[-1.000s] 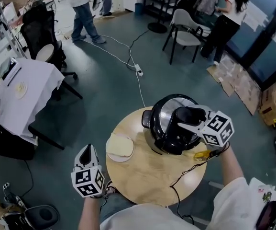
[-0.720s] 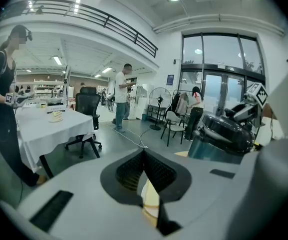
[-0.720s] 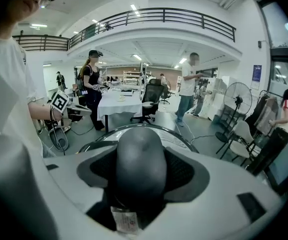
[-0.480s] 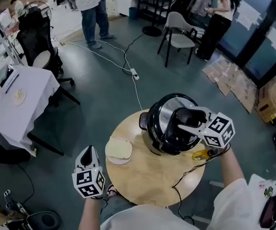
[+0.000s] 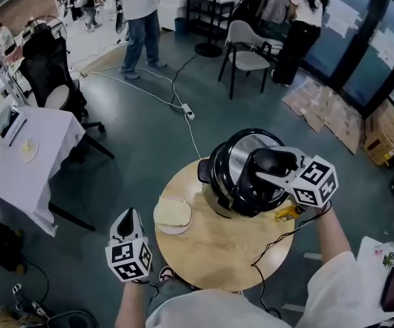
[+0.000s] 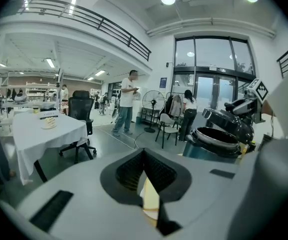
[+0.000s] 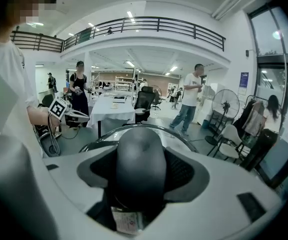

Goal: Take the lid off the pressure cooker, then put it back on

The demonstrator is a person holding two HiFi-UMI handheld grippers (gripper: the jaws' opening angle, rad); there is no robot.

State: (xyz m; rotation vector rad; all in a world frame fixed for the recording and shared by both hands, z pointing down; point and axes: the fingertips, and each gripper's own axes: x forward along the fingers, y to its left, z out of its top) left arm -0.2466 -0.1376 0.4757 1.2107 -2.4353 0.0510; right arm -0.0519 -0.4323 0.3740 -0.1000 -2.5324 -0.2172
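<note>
The black pressure cooker (image 5: 216, 175) stands on a round wooden table (image 5: 217, 251), its silver inner pot showing at the far left. My right gripper (image 5: 270, 167) is shut on the lid's black handle (image 7: 136, 166) and holds the lid (image 5: 255, 193) tilted just above the pot's near right side. In the left gripper view the lid (image 6: 229, 120) hangs clear over the pot (image 6: 214, 145). My left gripper (image 5: 125, 219) hovers off the table's near left edge, shut with nothing in it.
A white plate (image 5: 173, 214) lies on the table left of the cooker. A yellow object (image 5: 285, 215) and a black cable (image 5: 268, 248) sit by the cooker's right. A white-clothed table (image 5: 19, 162), chairs and people stand further off.
The right gripper has risen slightly with the lid. The left gripper has stayed where it was.
</note>
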